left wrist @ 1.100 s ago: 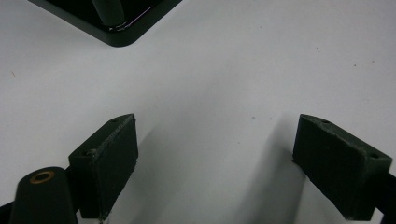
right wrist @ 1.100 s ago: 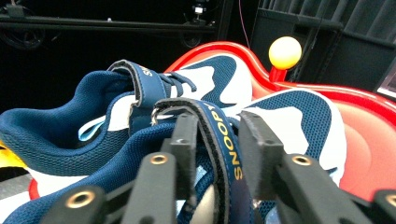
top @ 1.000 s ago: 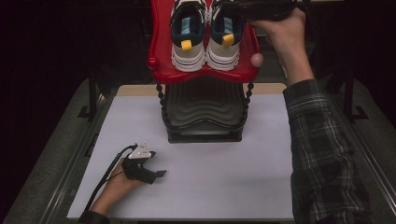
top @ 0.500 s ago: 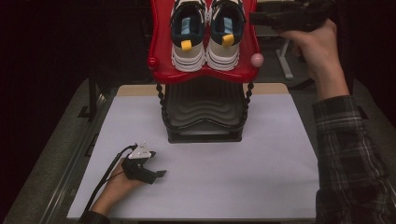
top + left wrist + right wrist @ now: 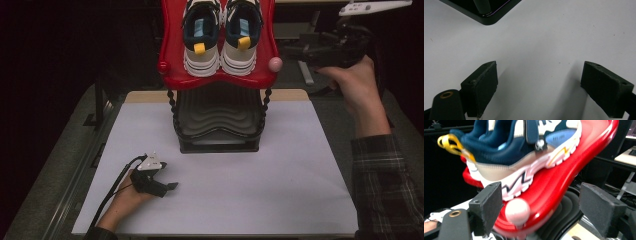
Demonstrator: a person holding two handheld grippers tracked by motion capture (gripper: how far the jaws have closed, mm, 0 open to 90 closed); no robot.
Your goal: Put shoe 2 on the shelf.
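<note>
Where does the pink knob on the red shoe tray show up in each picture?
High view: the pink knob sits at the red tray's right front corner.
Left gripper view: not in it.
Right gripper view: pink knob bottom centre, below the right shoe.
Shared landmark: the red tray.

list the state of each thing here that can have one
pair of navy and white sneakers: side by side on the red shelf, heels toward the camera, not held
red plastic top shelf: loaded with both shoes
black ridged lower shelf: bare
left tongs: open, resting on the white table, nothing between
right tongs: have just been opening, open, nothing gripped, beside the red shelf
</note>
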